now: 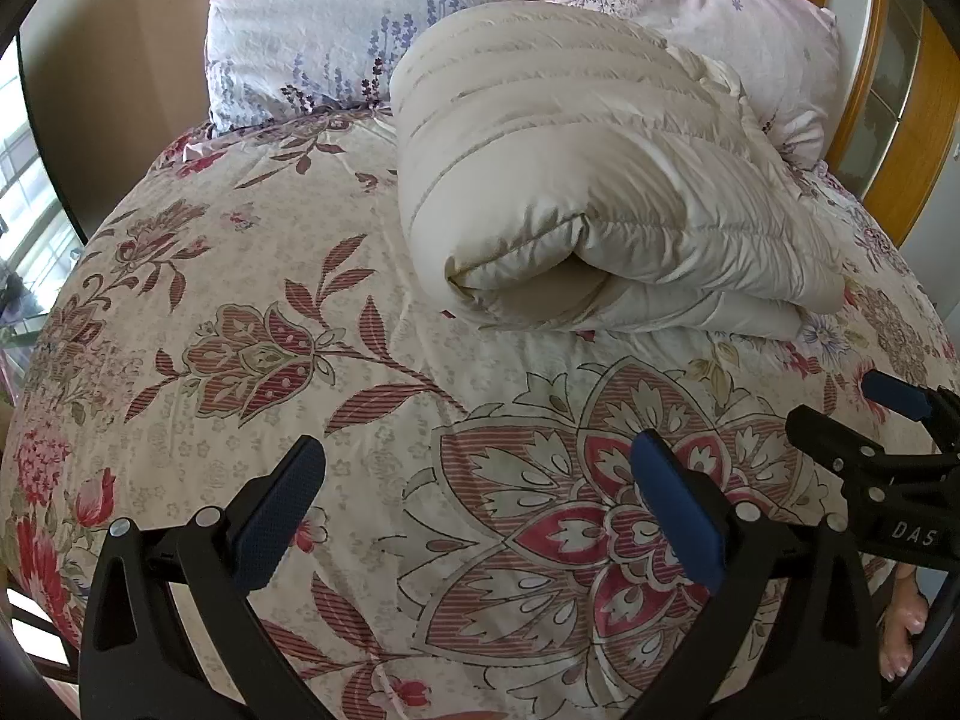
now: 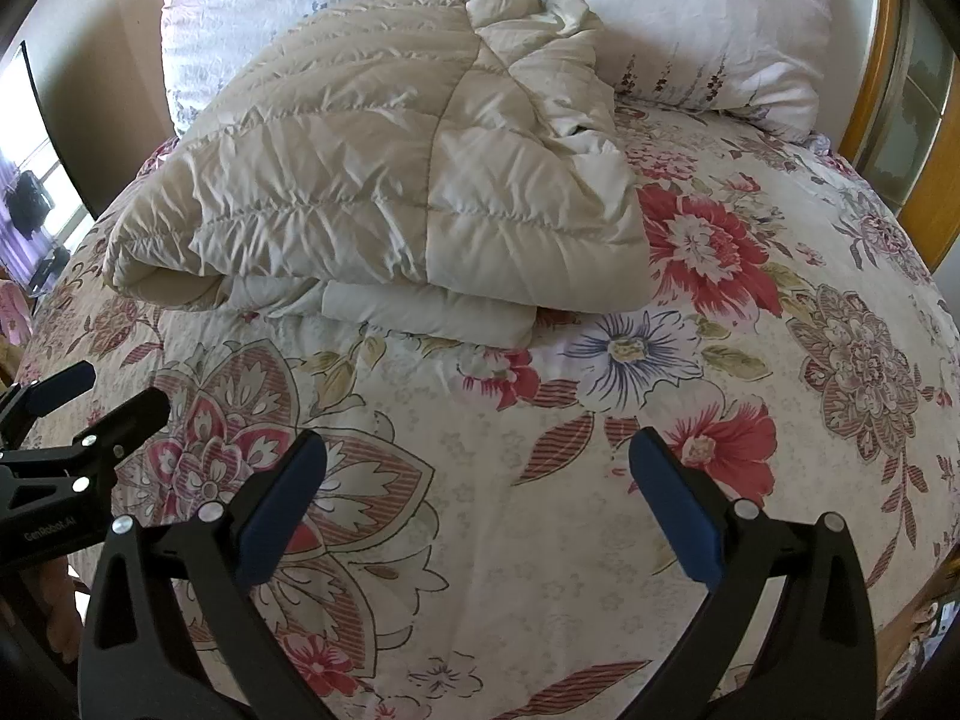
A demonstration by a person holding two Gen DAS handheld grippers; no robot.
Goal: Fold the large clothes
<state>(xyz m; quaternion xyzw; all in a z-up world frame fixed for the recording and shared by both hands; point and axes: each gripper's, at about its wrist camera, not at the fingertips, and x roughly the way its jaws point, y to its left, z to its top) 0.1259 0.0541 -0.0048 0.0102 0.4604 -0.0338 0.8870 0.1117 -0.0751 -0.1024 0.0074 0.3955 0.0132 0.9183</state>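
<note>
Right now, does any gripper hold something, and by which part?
Nothing is held. The left gripper and right gripper are both open, apart from the folded cream jacket.

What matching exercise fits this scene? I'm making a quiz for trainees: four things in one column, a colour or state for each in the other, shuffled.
Things:
1. coat
2. bedspread
3. headboard
4. left gripper

Descriptions:
A. wooden, orange-brown
B. cream, quilted, folded into a bundle
C. open, holding nothing
D. floral, red and pink on pale ground

Pairs: 1-B, 2-D, 3-A, 4-C
</note>
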